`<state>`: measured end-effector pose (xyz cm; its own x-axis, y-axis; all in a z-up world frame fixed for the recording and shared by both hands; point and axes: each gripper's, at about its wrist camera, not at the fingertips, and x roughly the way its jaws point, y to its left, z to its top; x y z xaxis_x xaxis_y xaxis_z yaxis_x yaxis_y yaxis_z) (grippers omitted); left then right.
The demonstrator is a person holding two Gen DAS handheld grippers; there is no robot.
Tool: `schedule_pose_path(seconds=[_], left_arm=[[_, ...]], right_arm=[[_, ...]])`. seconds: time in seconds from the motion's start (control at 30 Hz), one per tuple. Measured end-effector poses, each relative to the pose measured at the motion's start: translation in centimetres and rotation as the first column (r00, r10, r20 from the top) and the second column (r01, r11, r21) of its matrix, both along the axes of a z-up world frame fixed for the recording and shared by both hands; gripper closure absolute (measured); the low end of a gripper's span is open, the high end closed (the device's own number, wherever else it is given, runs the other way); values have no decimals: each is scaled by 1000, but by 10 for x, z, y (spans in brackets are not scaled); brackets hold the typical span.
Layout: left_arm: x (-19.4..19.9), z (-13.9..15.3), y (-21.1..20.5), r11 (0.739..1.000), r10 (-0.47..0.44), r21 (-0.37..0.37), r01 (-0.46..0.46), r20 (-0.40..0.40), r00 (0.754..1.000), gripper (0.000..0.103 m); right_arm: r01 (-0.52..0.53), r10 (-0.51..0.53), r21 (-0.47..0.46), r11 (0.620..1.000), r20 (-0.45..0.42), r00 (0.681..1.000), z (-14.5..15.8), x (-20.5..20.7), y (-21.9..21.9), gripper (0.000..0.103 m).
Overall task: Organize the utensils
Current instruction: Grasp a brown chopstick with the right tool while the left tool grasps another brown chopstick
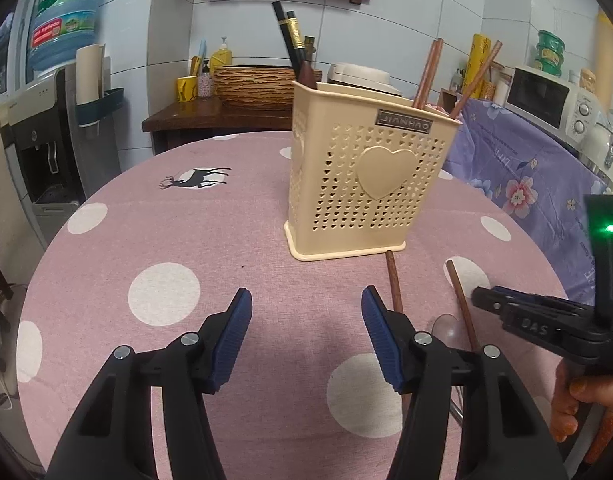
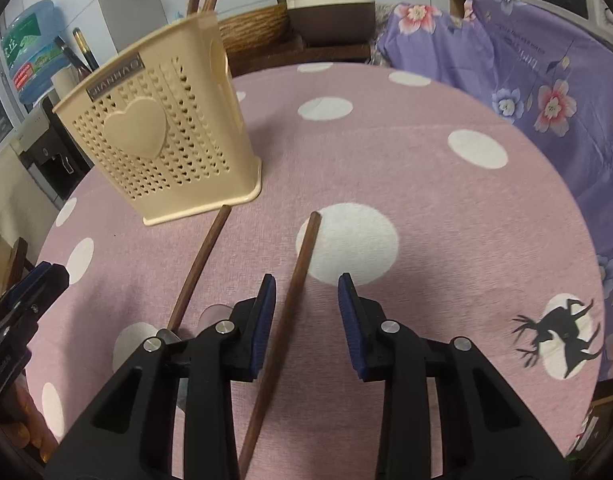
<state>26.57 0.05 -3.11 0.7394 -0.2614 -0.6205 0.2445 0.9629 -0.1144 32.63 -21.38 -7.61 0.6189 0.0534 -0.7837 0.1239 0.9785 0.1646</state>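
A cream perforated utensil holder [image 1: 362, 176] with a heart on its front stands on the pink dotted table; it also shows in the right wrist view [image 2: 162, 128]. Brown chopsticks [image 1: 426, 76] stick out of it. Two brown chopsticks lie on the cloth: one [image 2: 282, 332] runs between the open fingers of my right gripper [image 2: 306, 320], the other [image 2: 200, 268] lies to its left. In the left wrist view they lie right of my open, empty left gripper [image 1: 306, 320], as one chopstick [image 1: 394, 282] and another [image 1: 460, 300]. A metal spoon [image 1: 446, 326] lies partly hidden there.
The round table [image 2: 426, 184] has a purple floral cloth [image 2: 546, 92] beyond its right edge. A water dispenser [image 1: 46, 148] stands at left, a wooden sideboard with a woven basket [image 1: 258, 86] behind, a microwave [image 1: 546, 100] at right.
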Motion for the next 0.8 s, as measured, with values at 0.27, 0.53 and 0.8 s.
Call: schedule_pose_path(seconds=[0.27, 0.53, 0.8], left_arm=[[6, -5, -21, 996, -66, 50, 68, -28, 997, 51], [22, -13, -51, 982, -166, 71, 175, -109, 980, 52], [54, -25, -83, 966, -220, 90, 241, -190, 957, 60]], right_arm=[[0, -2, -36, 999, -53, 999, -7, 19, 11, 80], [-9, 7, -33, 999, -57, 998, -6, 17, -1, 93], [3, -4, -18, 1000, -53, 999, -9, 16, -16, 93]])
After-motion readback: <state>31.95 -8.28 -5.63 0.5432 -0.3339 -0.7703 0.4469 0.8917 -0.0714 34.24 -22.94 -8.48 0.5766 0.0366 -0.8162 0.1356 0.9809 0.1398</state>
